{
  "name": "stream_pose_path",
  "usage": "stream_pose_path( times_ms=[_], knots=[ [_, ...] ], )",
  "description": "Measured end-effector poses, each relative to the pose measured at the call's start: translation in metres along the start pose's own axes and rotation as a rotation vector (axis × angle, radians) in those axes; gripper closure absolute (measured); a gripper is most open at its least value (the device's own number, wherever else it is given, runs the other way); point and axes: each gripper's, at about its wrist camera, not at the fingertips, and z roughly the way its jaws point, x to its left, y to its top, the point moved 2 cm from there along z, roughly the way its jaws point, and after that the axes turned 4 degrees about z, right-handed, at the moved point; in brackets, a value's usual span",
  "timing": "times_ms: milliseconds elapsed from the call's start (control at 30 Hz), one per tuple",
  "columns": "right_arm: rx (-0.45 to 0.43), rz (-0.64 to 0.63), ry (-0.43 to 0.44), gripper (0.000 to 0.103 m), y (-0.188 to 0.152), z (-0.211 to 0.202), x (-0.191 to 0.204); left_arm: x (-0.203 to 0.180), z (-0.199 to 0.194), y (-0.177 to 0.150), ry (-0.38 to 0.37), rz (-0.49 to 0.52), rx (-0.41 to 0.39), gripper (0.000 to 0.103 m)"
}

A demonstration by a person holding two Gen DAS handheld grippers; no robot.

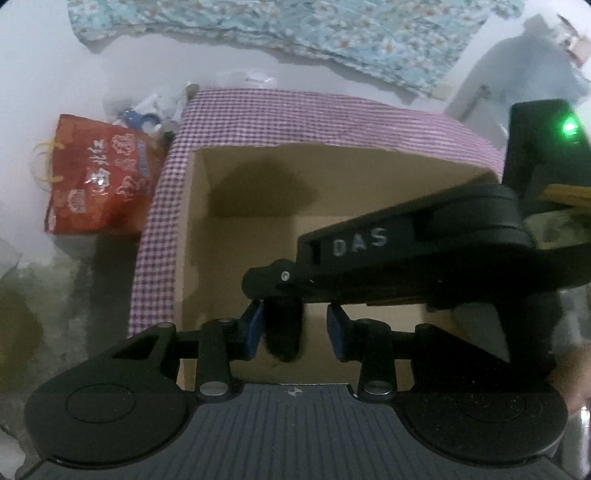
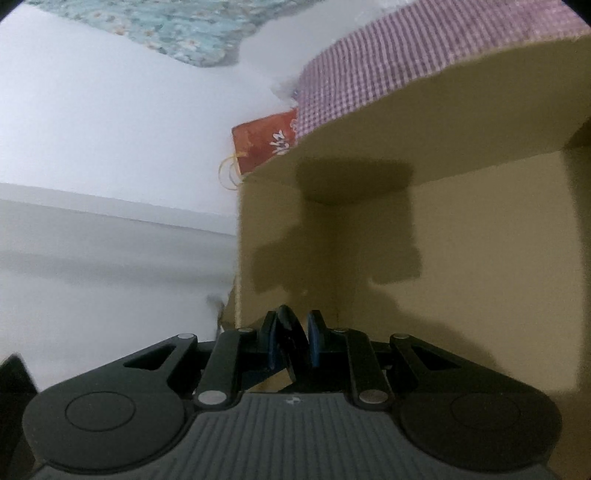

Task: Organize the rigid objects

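The open cardboard box with a purple-and-white checked cloth covering (image 1: 258, 229) looks empty inside in both views, so by my judgement nothing has been stowed yet and the sorting is at an early stage.

The left gripper (image 1: 295, 328) hangs above the box's near edge. A dark, fuzzy-edged object (image 1: 282, 328) sits between its blue pads, touching the left pad and clear of the right one; whether it is truly clamped I cannot tell.

The right gripper (image 2: 291, 343) points into the box near its left wall, its pads drawn close on a thin black curved piece (image 2: 291, 343); what that piece is cannot be made out. Its dropping into the box seems the step in hand.

Left of the box, a red gift bag with yellow cord handles (image 1: 99, 177) lies flat, and a heap of small white and blue items (image 1: 147, 110) rests at the box's far left corner.

Box and bag lie on a pale white surface (image 2: 92, 110), perhaps a bed; a light blue floral fabric (image 1: 295, 33) spreads across its far side. A mottled grey floor (image 1: 55, 295) shows at the left.
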Motion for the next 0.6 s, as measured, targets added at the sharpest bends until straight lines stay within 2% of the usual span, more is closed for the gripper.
stream_pose_path(
  times_ms=[167,300,400,600],
  knots=[
    [0.007,0.066,0.024,0.083,0.005,0.019,-0.011,0.006,0.0,0.0,0.019,-0.02,-0.01,0.065],
    [0.001,0.064,0.043,0.082,-0.003,0.011,-0.011,0.004,-0.014,-0.004,0.011,-0.016,-0.033,0.064],
    [-0.016,0.069,0.079,0.082,-0.008,-0.006,-0.009,0.0,-0.03,-0.008,-0.01,-0.01,-0.065,0.063],
    [-0.09,0.053,0.186,0.082,-0.034,-0.075,-0.006,-0.015,-0.076,-0.025,-0.067,0.016,-0.155,0.06]
  ],
)
